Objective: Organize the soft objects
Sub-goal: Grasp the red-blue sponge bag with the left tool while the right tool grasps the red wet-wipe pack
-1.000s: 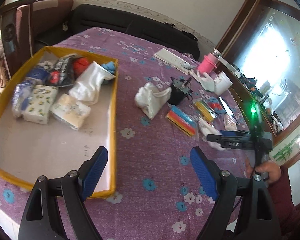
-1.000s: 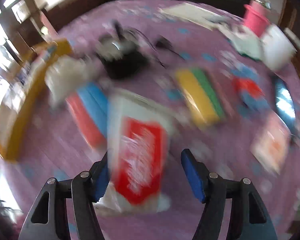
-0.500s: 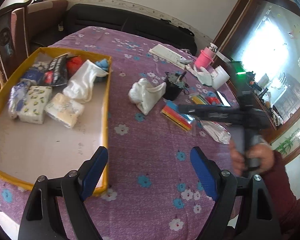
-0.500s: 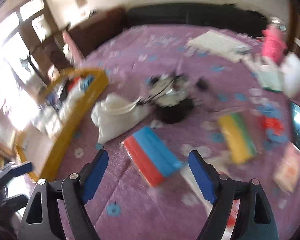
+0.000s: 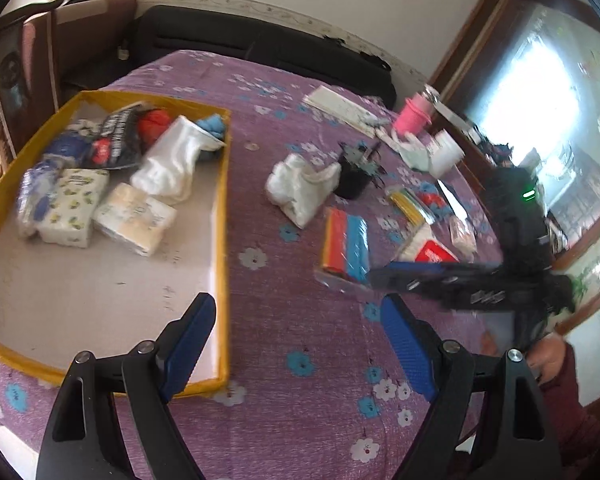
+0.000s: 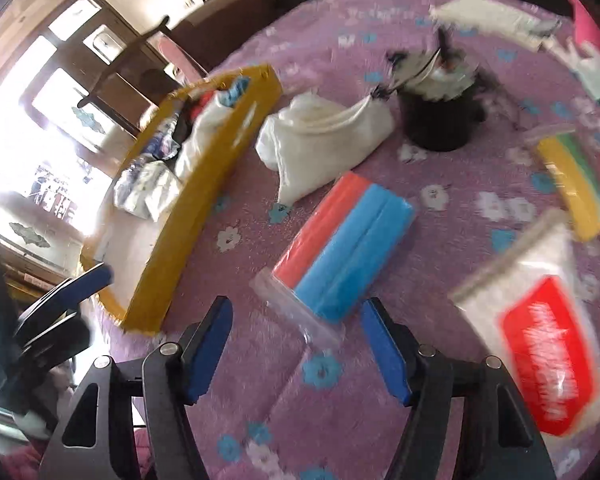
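1. The right claw (image 6: 296, 344) hangs empty over the red-and-blue pack (image 6: 344, 244) on the tabletop (image 6: 440, 200); its jaws have just been closing.
2. The left claw (image 5: 296, 348) gapes empty by the yellow tray (image 5: 220, 208).
3. The red label on the white packet (image 6: 540, 344) is too blurred to read.

No legible text (print blurred)
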